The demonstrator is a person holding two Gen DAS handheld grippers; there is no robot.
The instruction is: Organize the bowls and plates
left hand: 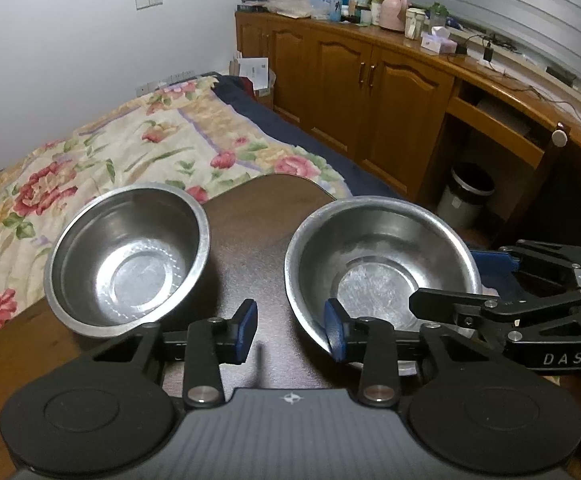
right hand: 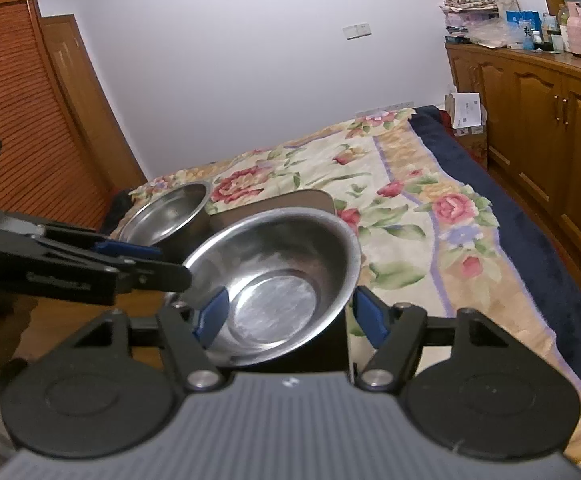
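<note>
Two grippers meet at the right steel bowl [left hand: 378, 264] on the dark table [left hand: 250, 240]: left gripper [left hand: 290, 330] part open, empty, one pad by its rim; right gripper [right hand: 286, 314] wide, straddling its rim; left steel bowl [left hand: 128, 260] empty

silver bowl [left hand: 382, 264] between jaws | silver bowl [left hand: 130, 260] left of jaws | dark brown table [left hand: 258, 216] | floral bedspread [left hand: 102, 152] beyond

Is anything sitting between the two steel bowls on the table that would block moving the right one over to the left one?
Nothing visible: only bare table lies between the right bowl and the left bowl.
</note>
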